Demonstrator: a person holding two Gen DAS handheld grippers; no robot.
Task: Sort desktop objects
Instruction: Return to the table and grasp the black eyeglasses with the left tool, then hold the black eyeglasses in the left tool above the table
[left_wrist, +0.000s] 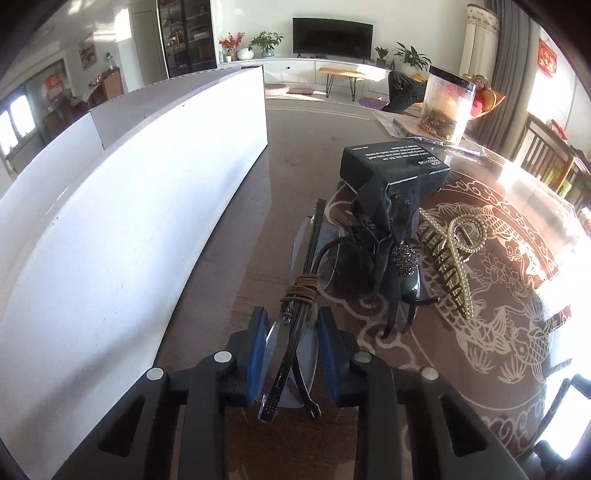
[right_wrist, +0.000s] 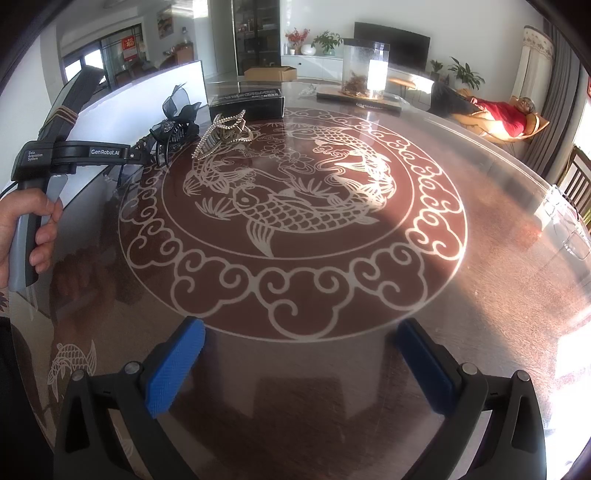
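Note:
My left gripper (left_wrist: 291, 325) is shut on folded rimless glasses (left_wrist: 295, 347) with a brown cord wound round the arms, held beside a white box (left_wrist: 129, 192). Ahead lie a black bow hair clip (left_wrist: 384, 236), a pearl claw clip (left_wrist: 454, 258) and a black carton (left_wrist: 395, 166). In the right wrist view my right gripper (right_wrist: 299, 354) is open and empty above the table. The left gripper's body (right_wrist: 74, 155), the bow clip (right_wrist: 173, 122), the pearl clip (right_wrist: 225, 134) and the carton (right_wrist: 247, 101) are at the far left.
The round glass-topped table (right_wrist: 406, 295) has a fish pattern. A clear jar (right_wrist: 364, 70) stands on a board at the far side. A clear plastic item (right_wrist: 569, 221) lies at the right edge. A chair (left_wrist: 550, 162) stands beyond the table's right edge.

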